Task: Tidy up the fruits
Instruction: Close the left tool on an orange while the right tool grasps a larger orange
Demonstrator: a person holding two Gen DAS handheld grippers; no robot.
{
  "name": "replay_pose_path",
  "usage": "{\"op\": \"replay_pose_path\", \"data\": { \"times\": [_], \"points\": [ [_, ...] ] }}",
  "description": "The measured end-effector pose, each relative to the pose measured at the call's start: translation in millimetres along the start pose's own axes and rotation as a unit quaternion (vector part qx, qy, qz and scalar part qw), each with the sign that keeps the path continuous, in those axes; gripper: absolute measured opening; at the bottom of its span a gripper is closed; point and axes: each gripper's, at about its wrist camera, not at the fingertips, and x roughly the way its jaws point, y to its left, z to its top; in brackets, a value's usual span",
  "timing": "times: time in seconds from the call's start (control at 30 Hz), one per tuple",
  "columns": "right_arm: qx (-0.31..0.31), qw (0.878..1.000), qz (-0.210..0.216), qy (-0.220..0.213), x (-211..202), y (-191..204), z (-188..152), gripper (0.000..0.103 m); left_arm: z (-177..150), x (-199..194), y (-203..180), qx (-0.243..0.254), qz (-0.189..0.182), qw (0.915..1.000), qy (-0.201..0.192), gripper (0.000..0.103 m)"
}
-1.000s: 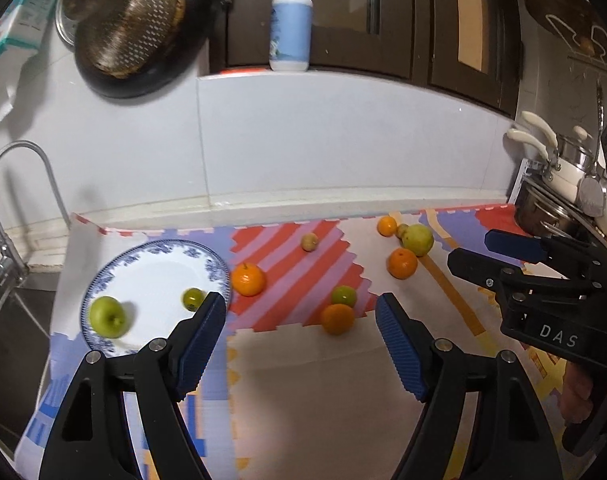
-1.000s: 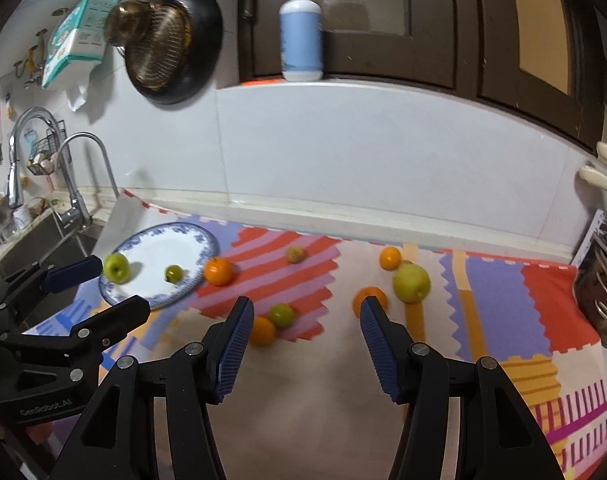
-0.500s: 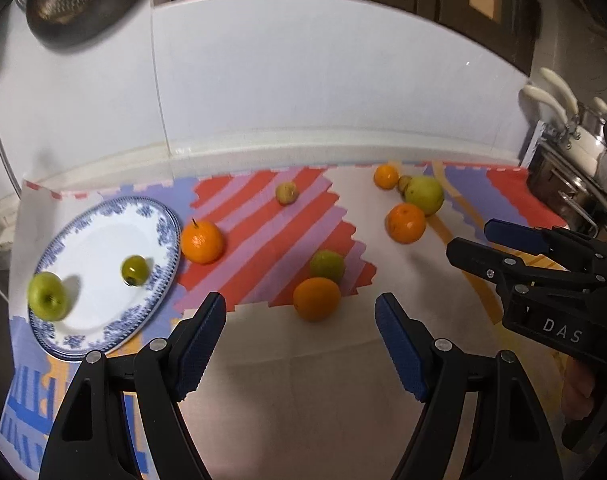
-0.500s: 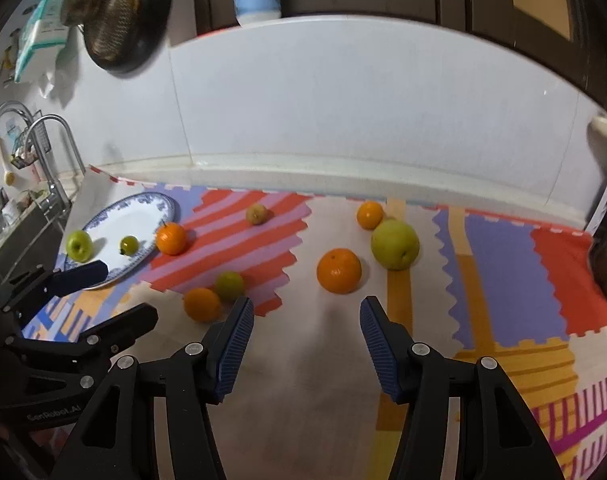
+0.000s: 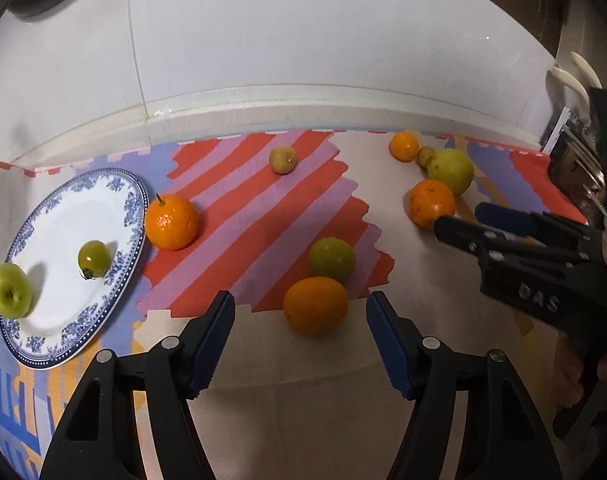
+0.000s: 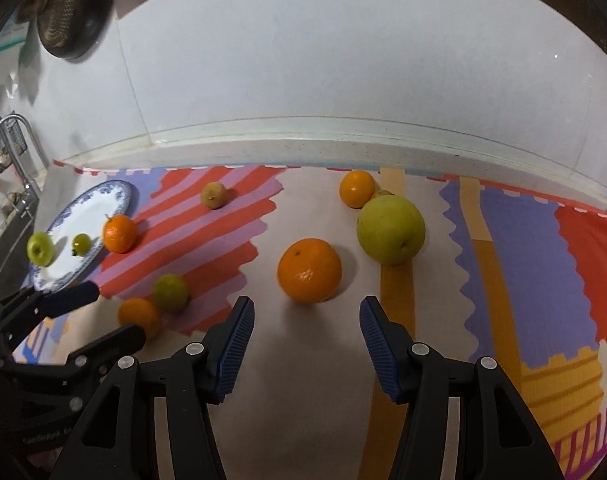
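My left gripper [image 5: 300, 312] is open, its jaws just short of an orange [image 5: 315, 305] with a green fruit [image 5: 331, 257] right behind it. My right gripper [image 6: 305, 322] is open just in front of another orange [image 6: 309, 270]; it also shows in the left wrist view [image 5: 459, 216]. A blue-rimmed white plate [image 5: 115, 288] at the left holds a green apple [image 5: 10, 289] and a small green fruit [image 5: 93, 258]. An orange with a stem [image 5: 171, 221] sits against the plate's rim. A large yellow-green fruit [image 6: 390, 229] and a small orange [image 6: 357, 188] lie further back.
A small brownish fruit [image 5: 282, 159] lies on the striped mat [image 5: 263, 216] near the white backsplash. A sink tap [image 6: 11, 136] and basin are at the far left. Pans [image 6: 69, 8] hang on the wall. Cookware [image 5: 579, 184] stands at the right edge.
Both grippers have moved forward and down toward the mat; the left one closed in on the near orange, the right one on the middle orange. Both stay open. No fruit has moved.
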Motion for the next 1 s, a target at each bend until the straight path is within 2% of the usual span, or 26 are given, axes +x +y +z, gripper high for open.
{"op": "replay_pose_path", "data": {
  "times": [0.17, 0.23, 0.37, 0.5, 0.77, 1.0],
  "points": [
    [-0.011, 1.000, 0.002, 0.000, 15.2, 2.8, 7.2, 0.056, 1.8, 4.3, 1.0, 0.002, -0.001, 1.0000, 0.003, 0.061],
    [-0.014, 1.000, 0.000, 0.002, 20.8, 4.4, 9.7, 0.056, 2.2, 5.5, 2.4, -0.001, -0.006, 1.0000, 0.007, 0.055],
    [-0.016, 1.000, 0.001, 0.008, 31.7, 4.6, 11.8, 0.050, 3.1, 7.9, 2.8, -0.005, -0.020, 0.9997, 0.014, 0.049],
    [-0.015, 1.000, -0.003, 0.007, 34.1, 2.9, 12.6, 0.044, 2.8, 8.4, -3.1, 0.007, -0.030, 0.9994, 0.016, 0.036],
    [-0.013, 1.000, -0.004, 0.011, 35.0, 3.4, 10.8, 0.042, 3.0, 5.2, -2.8, 0.005, -0.031, 0.9994, 0.011, 0.036],
    [-0.005, 1.000, 0.007, -0.005, 9.1, 9.8, 3.1, 0.042, 5.6, -13.0, -3.2, 0.009, -0.035, 0.9993, -0.012, 0.036]
  ]
}}
